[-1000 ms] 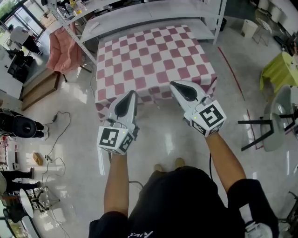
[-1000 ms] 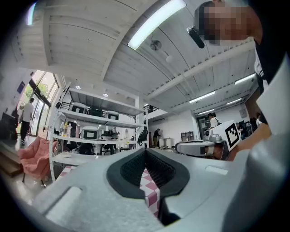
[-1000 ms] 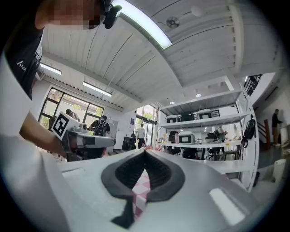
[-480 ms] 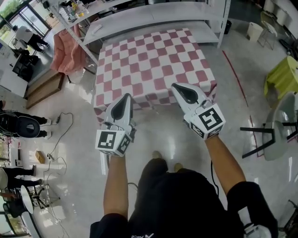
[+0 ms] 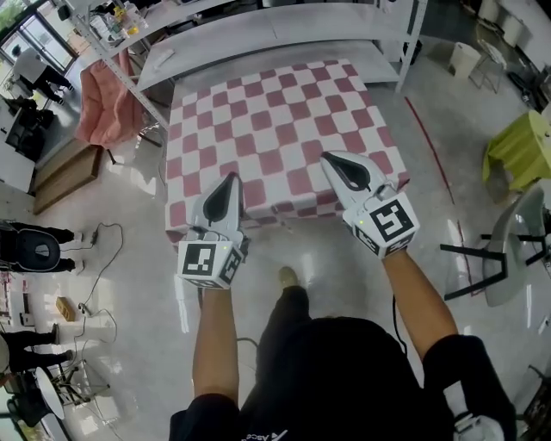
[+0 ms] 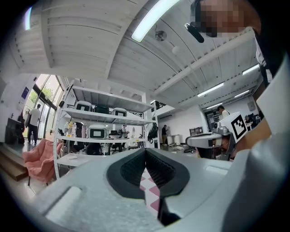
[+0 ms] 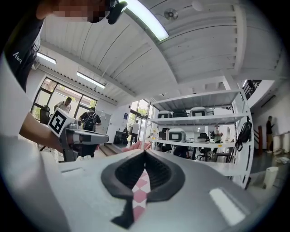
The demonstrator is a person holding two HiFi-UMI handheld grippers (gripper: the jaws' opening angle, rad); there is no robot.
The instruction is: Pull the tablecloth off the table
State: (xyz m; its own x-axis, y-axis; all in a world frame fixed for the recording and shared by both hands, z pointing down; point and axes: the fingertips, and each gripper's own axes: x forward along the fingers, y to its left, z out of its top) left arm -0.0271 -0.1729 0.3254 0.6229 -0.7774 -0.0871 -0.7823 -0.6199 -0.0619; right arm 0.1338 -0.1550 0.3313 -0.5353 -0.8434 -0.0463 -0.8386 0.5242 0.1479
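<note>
A red-and-white checked tablecloth [image 5: 275, 129] covers a square table ahead of me and hangs over its near edge. My left gripper [image 5: 228, 179] hovers over the cloth's near left part, jaws shut, with nothing visibly pinched. My right gripper [image 5: 329, 158] hovers over the near right part, also shut. In the left gripper view the closed tips [image 6: 145, 149] meet, and a strip of checked cloth [image 6: 149, 190] shows through the slit below them. The right gripper view shows the same: tips [image 7: 145, 152] together and cloth [image 7: 139, 190] seen beneath.
A white metal shelf rack [image 5: 284, 26] stands just behind the table. A pink chair [image 5: 103, 99] and a wooden platform [image 5: 69, 168] are at the left, with cables [image 5: 95, 258] on the floor. At the right stand a grey chair [image 5: 504, 250] and a yellow-green cloth [image 5: 516, 142].
The person has stepped toward the table, so both grippers now reach over the cloth's near edge instead of stopping at it. The jaws stayed shut and the cloth lies as before.
</note>
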